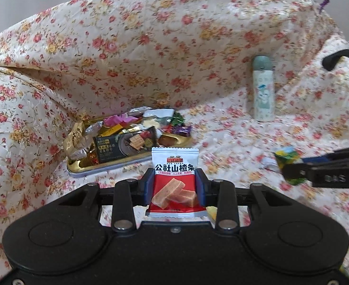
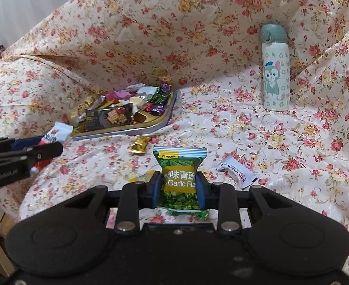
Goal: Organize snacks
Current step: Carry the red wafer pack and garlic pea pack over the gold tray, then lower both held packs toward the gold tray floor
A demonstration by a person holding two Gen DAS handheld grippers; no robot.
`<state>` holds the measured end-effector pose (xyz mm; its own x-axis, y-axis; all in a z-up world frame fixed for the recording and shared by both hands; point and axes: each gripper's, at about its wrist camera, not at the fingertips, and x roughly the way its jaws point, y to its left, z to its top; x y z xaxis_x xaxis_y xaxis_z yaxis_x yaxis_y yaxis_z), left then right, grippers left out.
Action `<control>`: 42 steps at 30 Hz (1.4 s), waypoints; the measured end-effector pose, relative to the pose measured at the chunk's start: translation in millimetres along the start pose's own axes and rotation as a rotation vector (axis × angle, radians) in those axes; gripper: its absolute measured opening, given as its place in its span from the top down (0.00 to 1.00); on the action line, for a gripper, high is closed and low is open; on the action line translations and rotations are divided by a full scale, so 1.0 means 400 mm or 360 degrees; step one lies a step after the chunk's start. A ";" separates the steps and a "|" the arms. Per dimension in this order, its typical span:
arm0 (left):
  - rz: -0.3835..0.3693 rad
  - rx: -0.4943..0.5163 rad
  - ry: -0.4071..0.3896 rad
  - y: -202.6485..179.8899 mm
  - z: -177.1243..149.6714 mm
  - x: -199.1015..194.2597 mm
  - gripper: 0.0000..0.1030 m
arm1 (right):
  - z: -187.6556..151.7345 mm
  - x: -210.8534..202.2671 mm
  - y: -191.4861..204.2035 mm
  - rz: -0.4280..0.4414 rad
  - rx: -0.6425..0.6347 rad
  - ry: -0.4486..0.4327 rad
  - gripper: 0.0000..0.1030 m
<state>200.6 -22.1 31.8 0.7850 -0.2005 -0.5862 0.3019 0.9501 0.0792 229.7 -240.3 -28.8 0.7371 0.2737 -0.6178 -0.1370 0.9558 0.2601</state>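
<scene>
Between the left gripper (image 1: 175, 185) fingers, hawthorn packet (image 1: 174, 178) stands upright (long axis vertical).

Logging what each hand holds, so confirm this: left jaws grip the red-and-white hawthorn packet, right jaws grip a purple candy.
Not quite. The left gripper does hold the hawthorn packet, but the right gripper holds a green garlic-flavour pea packet, not a purple candy; the right wrist view shows it.

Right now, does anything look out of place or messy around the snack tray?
Yes. A gold-wrapped candy and a white hawthorn packet lie loose on the floral cloth, outside the gold tray. The tray's snacks are heaped, with some wrappers overhanging its left edge.
</scene>
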 end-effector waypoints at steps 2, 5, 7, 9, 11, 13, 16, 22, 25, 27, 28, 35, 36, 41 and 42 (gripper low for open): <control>-0.0041 -0.0007 0.0022 -0.011 -0.005 -0.032 0.57 | -0.008 -0.020 0.006 0.0013 -0.0004 -0.0008 0.69; -0.0099 -0.0030 0.0104 -0.024 -0.017 -0.067 0.57 | -0.024 -0.045 0.013 0.0042 0.0004 -0.0001 0.69; -0.0128 -0.0047 0.0176 -0.031 -0.028 -0.079 0.57 | -0.038 -0.060 0.016 0.0059 0.0008 0.0012 0.69; -0.0148 -0.0061 0.0244 -0.036 -0.044 -0.084 0.57 | -0.054 -0.073 0.022 0.0074 0.0004 0.0029 0.69; -0.0159 -0.0079 0.0313 -0.040 -0.065 -0.088 0.57 | -0.071 -0.088 0.031 0.0086 -0.0010 0.0044 0.69; -0.0174 -0.0102 0.0373 -0.039 -0.088 -0.089 0.57 | -0.092 -0.103 0.038 0.0099 -0.0026 0.0064 0.69; -0.0176 -0.0124 0.0432 -0.042 -0.122 -0.097 0.57 | -0.125 -0.121 0.044 0.0119 -0.0017 0.0114 0.69; -0.0199 -0.0177 0.0575 -0.044 -0.191 -0.103 0.57 | -0.203 -0.138 0.060 0.0141 -0.0024 0.0281 0.69; -0.0172 -0.0174 0.0634 -0.048 -0.222 -0.098 0.57 | -0.234 -0.139 0.069 0.0150 -0.0026 0.0353 0.69; -0.0171 -0.0198 0.0667 -0.046 -0.237 -0.095 0.57 | -0.252 -0.141 0.075 0.0161 -0.0030 0.0388 0.69; -0.0175 -0.0218 0.0684 -0.044 -0.243 -0.094 0.57 | -0.260 -0.144 0.078 0.0161 -0.0035 0.0400 0.69; -0.0154 -0.0285 0.0764 -0.038 -0.269 -0.082 0.57 | -0.292 -0.140 0.100 0.0176 -0.0057 0.0474 0.69; -0.0152 -0.0294 0.0771 -0.037 -0.271 -0.081 0.57 | -0.296 -0.140 0.104 0.0179 -0.0064 0.0482 0.69; -0.0126 -0.0301 0.0808 -0.037 -0.278 -0.073 0.57 | -0.301 -0.137 0.114 0.0194 -0.0066 0.0495 0.69; -0.0119 -0.0300 0.0817 -0.037 -0.280 -0.071 0.57 | -0.299 -0.137 0.114 0.0191 -0.0067 0.0495 0.69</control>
<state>113.3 -3.8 -43.0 0.3859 -0.1716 -0.9064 0.2073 0.9736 -0.0960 104.1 -198.7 -71.7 0.4775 0.3982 -0.7832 -0.2426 0.9165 0.3180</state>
